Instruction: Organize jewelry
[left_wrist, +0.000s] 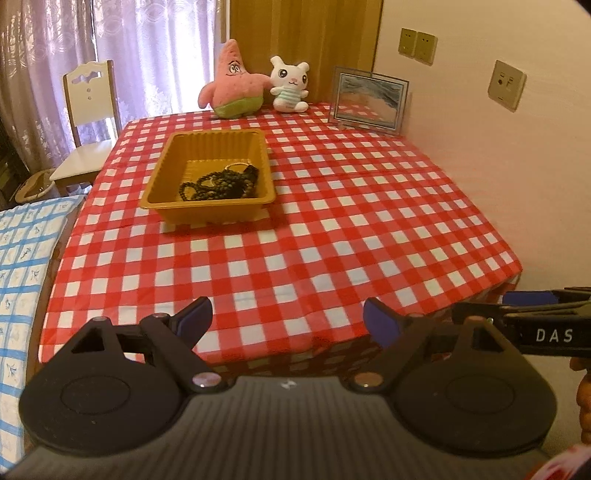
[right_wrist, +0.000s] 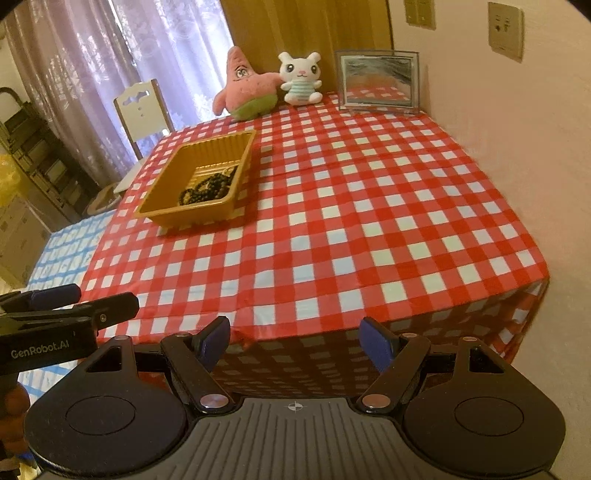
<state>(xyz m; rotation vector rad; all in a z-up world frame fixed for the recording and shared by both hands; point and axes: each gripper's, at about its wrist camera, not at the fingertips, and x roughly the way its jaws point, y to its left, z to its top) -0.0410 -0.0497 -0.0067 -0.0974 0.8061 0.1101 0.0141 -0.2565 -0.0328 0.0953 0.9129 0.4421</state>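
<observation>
Left gripper (left_wrist: 286, 319): blue-padded fingers spread wide, nothing between them, hovering at the near edge of the red-and-white checked tablecloth (left_wrist: 332, 221). Right gripper (right_wrist: 295, 338): same, spread and empty, just right of the left one. Shallow gold plastic tray (left_wrist: 162, 173) sits on the far-left part of the table, well apart from both. Dark beaded necklace (left_wrist: 218, 182) lies piled in its near-right corner, a thin ring-like piece (left_wrist: 238, 165) behind it. Pink star plush (left_wrist: 232, 81), white bunny plush (left_wrist: 290, 85) and glass picture frame (left_wrist: 369, 98) line the far edge.
</observation>
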